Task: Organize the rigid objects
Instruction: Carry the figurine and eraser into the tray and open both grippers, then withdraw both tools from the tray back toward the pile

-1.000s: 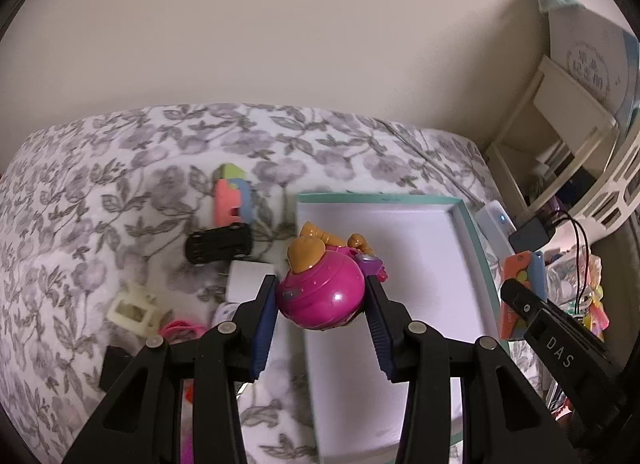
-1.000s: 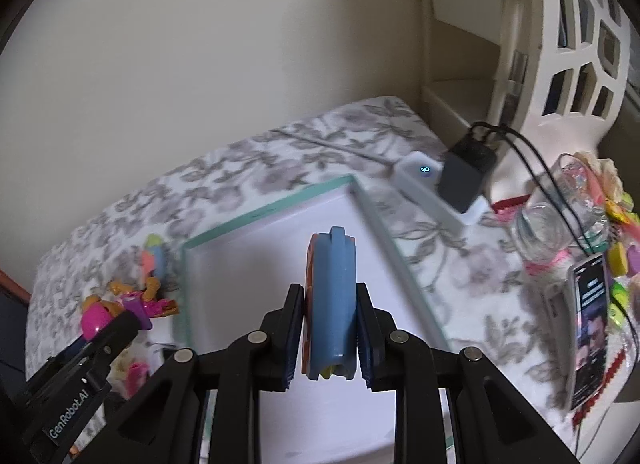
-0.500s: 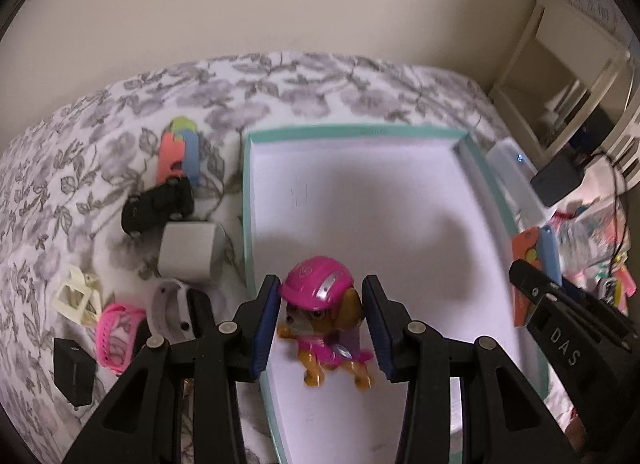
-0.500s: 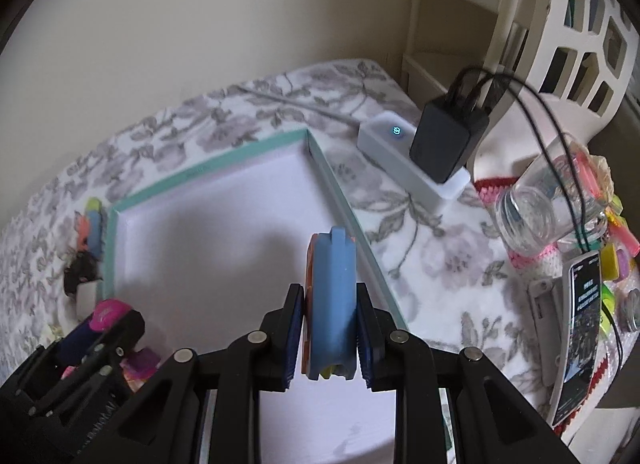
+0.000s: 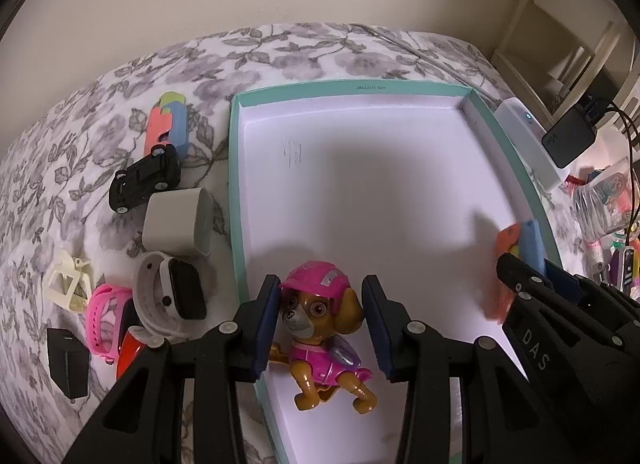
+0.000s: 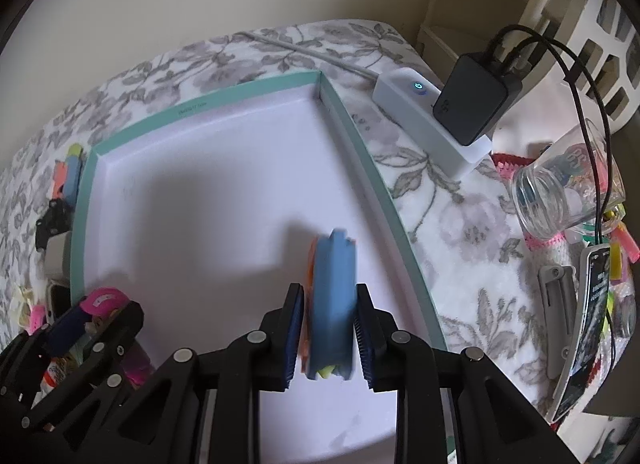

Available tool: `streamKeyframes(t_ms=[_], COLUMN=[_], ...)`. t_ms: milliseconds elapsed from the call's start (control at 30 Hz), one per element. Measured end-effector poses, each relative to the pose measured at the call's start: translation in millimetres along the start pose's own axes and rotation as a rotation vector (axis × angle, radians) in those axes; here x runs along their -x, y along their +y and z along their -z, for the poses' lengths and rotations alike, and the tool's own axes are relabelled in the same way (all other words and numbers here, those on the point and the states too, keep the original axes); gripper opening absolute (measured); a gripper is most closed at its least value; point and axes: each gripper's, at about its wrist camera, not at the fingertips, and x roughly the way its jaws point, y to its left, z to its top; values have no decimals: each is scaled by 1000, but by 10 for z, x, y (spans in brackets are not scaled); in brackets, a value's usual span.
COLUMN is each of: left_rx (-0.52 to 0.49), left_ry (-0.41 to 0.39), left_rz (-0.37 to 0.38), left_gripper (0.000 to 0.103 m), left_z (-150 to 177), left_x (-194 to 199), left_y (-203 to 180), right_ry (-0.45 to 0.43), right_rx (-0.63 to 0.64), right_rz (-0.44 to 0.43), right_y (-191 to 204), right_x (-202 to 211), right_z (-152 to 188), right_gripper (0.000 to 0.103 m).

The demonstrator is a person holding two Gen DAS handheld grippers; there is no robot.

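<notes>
**Inspector A:** While the floral bedspread carries everything, what is the largest item on it?

**Inspector B:** A shallow box lid with a teal rim and a white floor. It lies flat on the bedspread. A white power strip with a black charger plugged in sits just beside its right wall.

**Inspector A:** Left gripper?

**Inspector B:** Its fingers stand apart, one on each side of the pup figure, with visible gaps to the head. The figure, with pink helmet and pink vest, sits on the lid's floor near the left wall at the near end.

**Inspector A:** Right gripper?

**Inspector B:** Fingers are closed on a blue and orange puzzle block, held on edge over the right part of the lid, close to the right wall. Motion blur prevents me from saying whether it touches the floor.

**Inspector A:** Items outside the lid?

**Inspector B:** All left of it: a white charger cube just beside the wall, a black toy car behind it, a second puzzle block beyond the car, a white smartwatch, a pink watch and a cream plastic frame.
</notes>
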Motion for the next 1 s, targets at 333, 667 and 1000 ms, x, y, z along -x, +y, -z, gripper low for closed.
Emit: streamKeyframes(t_ms=[333, 667, 1000], left_rx=[26, 117, 235], left_ry=[-17, -80, -113], left_rz=[9, 21, -23], left_gripper=[55, 68, 83], left_z=[-51, -169, -194], left_x=[162, 483, 693], left_y=[43, 312, 805], right_ry=[-31, -139, -188], right_rx=[29, 38, 99], right_rz=[-8, 1, -57], right_y=[46, 21, 230], right_x=[155, 597, 753], right_z=[-28, -141, -89], right_gripper=[53, 68, 87])
